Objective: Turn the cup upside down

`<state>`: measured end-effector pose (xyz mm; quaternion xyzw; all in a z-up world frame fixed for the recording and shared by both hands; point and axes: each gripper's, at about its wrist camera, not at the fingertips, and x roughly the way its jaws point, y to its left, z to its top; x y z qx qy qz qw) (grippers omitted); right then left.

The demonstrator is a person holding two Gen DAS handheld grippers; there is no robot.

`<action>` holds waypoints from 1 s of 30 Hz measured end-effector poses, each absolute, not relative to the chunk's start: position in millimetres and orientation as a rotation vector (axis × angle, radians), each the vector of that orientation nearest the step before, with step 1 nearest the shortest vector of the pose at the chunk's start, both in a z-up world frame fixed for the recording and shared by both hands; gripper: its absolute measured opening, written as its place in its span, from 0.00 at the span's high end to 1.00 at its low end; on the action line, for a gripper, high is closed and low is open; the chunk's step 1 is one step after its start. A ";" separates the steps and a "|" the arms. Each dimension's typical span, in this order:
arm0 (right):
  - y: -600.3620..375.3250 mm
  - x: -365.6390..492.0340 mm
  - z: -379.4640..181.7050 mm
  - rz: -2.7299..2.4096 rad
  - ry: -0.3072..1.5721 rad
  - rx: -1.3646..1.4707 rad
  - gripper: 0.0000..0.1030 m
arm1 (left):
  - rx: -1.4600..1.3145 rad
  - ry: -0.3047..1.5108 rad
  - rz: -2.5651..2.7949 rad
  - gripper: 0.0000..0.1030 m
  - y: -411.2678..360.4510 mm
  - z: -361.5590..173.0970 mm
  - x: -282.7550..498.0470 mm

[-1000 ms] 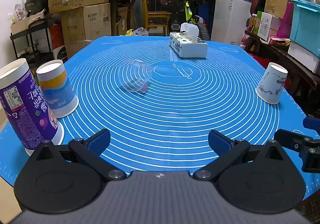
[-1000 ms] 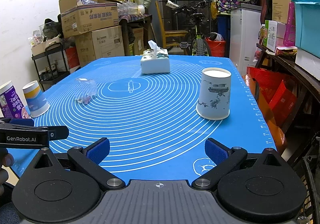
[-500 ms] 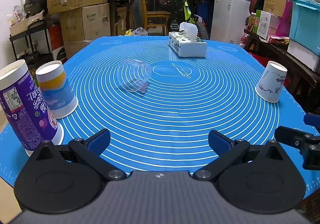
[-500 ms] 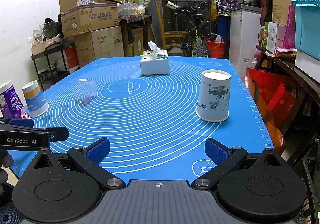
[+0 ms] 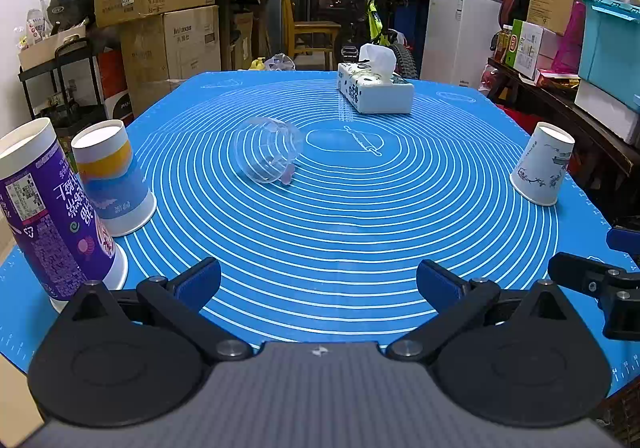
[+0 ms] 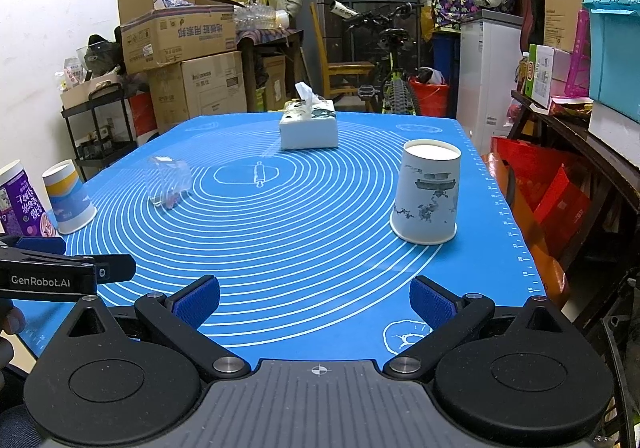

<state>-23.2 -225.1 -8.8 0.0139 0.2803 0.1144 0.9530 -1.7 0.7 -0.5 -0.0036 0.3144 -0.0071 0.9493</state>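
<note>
Both jaws stand wide with nothing between them: your left gripper (image 5: pixel 318 280) and your right gripper (image 6: pixel 314 298) hang low over the near edge of the desk (image 5: pixel 360 232), blue pads apart. From the right wrist view the left gripper's side shows at the left edge, just beside yours.

Your clear cup (image 5: pixel 268 154) lies on its side left of the mat's centre, well ahead of the left gripper. Its long axis runs roughly level with the mat, slanting from near-left to far-right; the wide mouth faces toward you and to the left, the base points away toward the tissue box (image 5: pixel 374 88). A small pinkish bit shows at its lower rim where it touches the mat. In the right wrist view the same cup (image 6: pixel 170 184) sits far to your left.

Three paper cups stand mouth down: a white one with blue print (image 6: pixel 426 196) near the right edge, ahead of your right gripper; a blue-and-yellow one (image 5: pixel 114 176) and a taller purple one (image 5: pixel 52 216) close together at the left edge
</note>
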 end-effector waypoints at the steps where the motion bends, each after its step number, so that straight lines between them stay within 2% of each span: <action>1: -225.4 -23.1 -8.7 0.233 0.569 0.028 0.02 | -0.007 0.640 -0.014 0.00 0.6 -0.5 -1.7; 18: -230.4 -19.8 -6.2 0.236 0.569 0.025 0.02 | 0.025 0.634 -0.005 0.00 1.4 4.6 6.0; 30: -231.1 8.2 -8.1 0.217 0.559 0.054 0.02 | 0.060 0.618 0.007 0.00 18.9 16.8 84.2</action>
